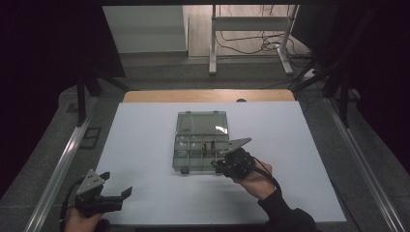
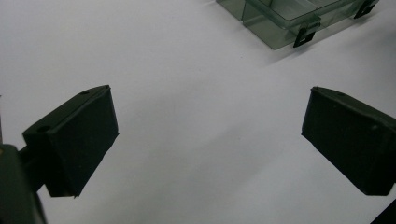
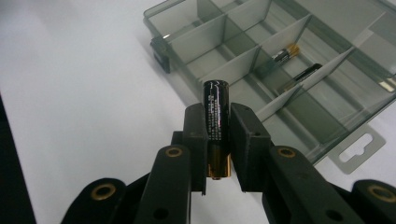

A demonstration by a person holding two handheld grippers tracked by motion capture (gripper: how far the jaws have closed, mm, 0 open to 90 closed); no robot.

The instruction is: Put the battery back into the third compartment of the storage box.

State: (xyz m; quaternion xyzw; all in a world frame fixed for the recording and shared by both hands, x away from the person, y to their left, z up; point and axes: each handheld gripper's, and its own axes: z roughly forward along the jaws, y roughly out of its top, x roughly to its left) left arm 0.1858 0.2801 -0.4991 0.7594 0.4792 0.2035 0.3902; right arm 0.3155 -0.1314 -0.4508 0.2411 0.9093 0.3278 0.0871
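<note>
Currently right gripper (image 3: 218, 140) clamps a battery (image 3: 215, 112) between its jaws, black end pointing forward past the tips, gold end back toward the hinge. Just ahead of it, an open divided box (image 3: 299, 88); two more batteries (image 3: 299, 65) lie in cells farther in.

Left gripper (image 2: 210, 140) spread wide, nothing between the jaws, bare table (image 2: 187, 70) under it, box well ahead.

Risks, as judged:
- Grip sits on the battery's rear half; a round, slick casing could pivot or slide out on a tilt.
- Thin dividers ahead: a skewed drop could bridge a wall or land in the wrong cell.
- Box is light and unheld; a nudge may shift it.
</note>
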